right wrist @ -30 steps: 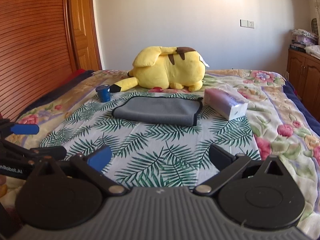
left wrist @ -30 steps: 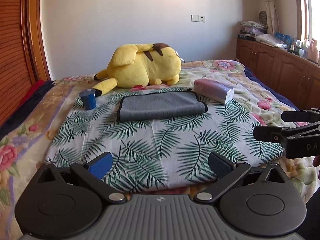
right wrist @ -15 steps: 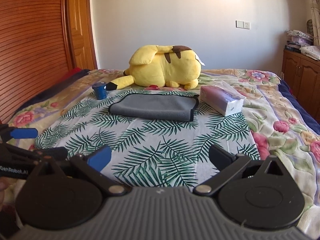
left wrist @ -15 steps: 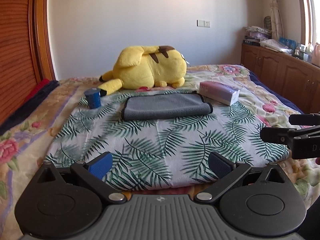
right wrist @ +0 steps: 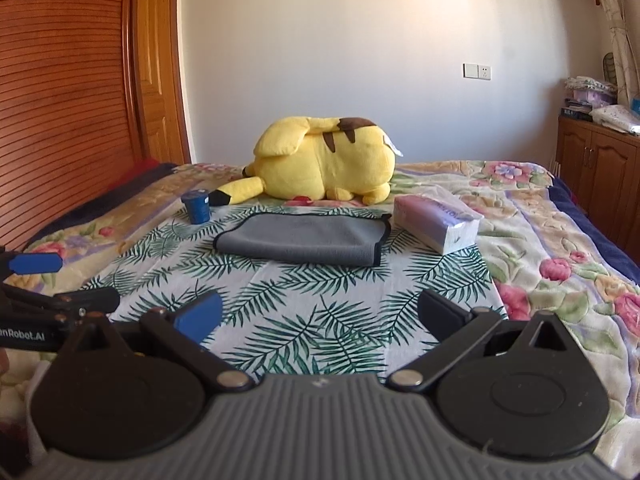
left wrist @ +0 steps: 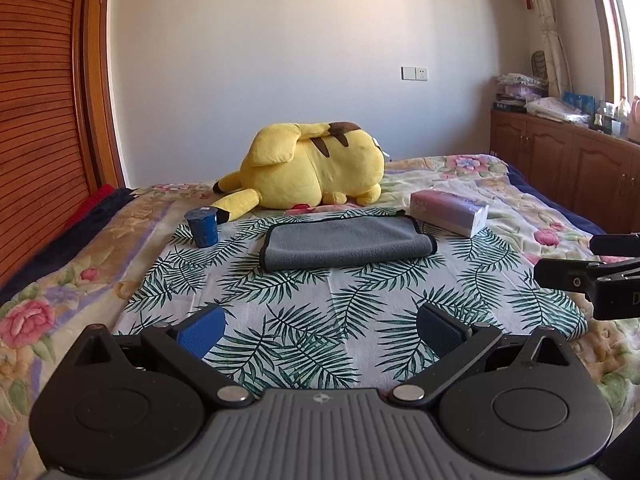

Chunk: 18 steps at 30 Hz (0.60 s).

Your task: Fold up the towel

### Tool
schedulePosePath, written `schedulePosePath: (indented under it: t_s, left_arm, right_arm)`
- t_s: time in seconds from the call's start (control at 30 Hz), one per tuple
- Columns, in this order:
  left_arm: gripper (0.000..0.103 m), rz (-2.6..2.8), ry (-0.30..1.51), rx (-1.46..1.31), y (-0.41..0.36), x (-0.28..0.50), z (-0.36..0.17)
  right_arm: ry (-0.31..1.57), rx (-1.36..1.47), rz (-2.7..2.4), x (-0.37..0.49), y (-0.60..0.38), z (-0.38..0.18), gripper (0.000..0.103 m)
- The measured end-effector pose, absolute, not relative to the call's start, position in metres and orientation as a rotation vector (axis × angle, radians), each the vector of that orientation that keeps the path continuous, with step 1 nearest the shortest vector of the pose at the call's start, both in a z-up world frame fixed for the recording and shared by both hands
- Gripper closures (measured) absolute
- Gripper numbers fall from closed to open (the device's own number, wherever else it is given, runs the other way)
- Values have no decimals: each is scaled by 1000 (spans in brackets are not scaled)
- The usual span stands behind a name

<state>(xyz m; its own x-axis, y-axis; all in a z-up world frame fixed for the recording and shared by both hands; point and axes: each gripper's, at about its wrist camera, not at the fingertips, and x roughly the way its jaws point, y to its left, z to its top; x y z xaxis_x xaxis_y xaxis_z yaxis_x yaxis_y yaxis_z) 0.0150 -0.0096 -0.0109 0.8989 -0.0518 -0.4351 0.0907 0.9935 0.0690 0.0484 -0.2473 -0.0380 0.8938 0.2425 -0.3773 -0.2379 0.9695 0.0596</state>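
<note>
A grey towel with a black hem lies folded flat on the palm-leaf cloth on the bed; it also shows in the right wrist view. My left gripper is open and empty, well short of the towel, near the cloth's front edge. My right gripper is open and empty too, equally far back. Each gripper shows at the edge of the other's view: the right one and the left one.
A yellow plush toy lies behind the towel. A blue cup stands to the towel's left, a tissue pack to its right. A wooden wardrobe stands on the left, wooden cabinets on the right.
Both grippers have drawn back and tipped upward, so the towel and the bed sit lower and farther in view. Both stayed open. The towel has not moved.
</note>
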Motion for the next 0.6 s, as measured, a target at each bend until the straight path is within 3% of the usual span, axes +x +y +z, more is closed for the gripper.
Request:
schedulePosePath:
  t_s: [0.6]
  left_arm:
    - [16, -51, 357, 71, -3, 8, 3]
  right_arm:
    - [318, 14, 220, 40, -251, -33, 0]
